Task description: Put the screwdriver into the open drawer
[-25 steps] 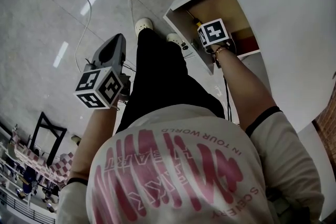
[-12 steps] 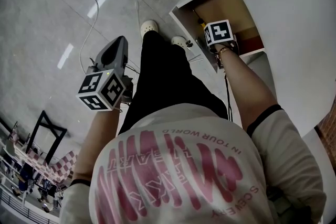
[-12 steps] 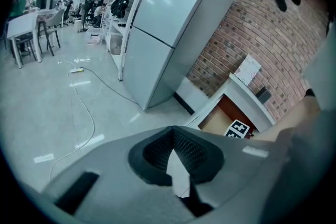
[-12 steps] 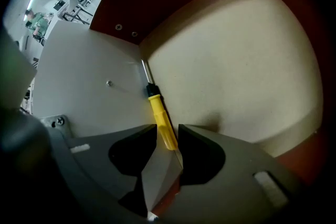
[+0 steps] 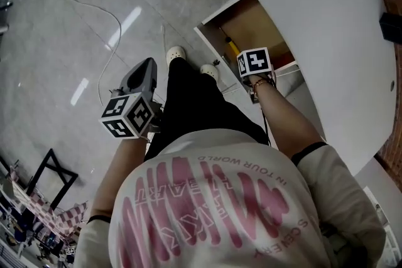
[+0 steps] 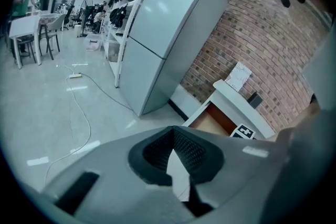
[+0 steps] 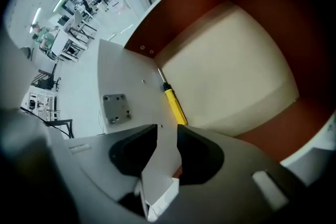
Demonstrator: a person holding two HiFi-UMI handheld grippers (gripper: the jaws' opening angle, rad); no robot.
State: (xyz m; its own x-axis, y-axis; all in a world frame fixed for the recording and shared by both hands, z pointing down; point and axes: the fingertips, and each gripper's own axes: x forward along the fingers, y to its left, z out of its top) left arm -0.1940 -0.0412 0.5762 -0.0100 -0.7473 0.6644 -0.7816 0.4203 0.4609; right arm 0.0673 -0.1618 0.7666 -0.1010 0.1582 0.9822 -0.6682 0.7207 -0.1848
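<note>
The screwdriver [image 7: 174, 105] with its yellow handle lies inside the open drawer [image 7: 231, 60], along the left wall. In the head view the screwdriver [image 5: 231, 46] shows just beyond the marker cube. My right gripper [image 7: 167, 131] hangs above the drawer's front corner, pointing steeply down. Its jaws have just been opening and stand open with nothing between them. Only the cube of the right gripper [image 5: 254, 63] shows in the head view. My left gripper [image 5: 147, 67] is held out over the floor, away from the drawer [image 5: 210, 41]. The left gripper's [image 6: 173, 131] tips meet, with nothing held.
A white tabletop [image 5: 326, 41] overhangs the drawer. A grey cabinet [image 6: 163, 34] stands by a brick wall [image 6: 247, 34]. A cable [image 5: 107, 16] trails over the floor. The person's legs and shoes [image 5: 176, 53] are between the grippers. A metal plate [image 7: 115, 107] sits on the drawer front.
The right gripper has drawn back from the drawer, leaving the screwdriver lying inside. The left gripper has risen a little. The head view has swung to show more tabletop.
</note>
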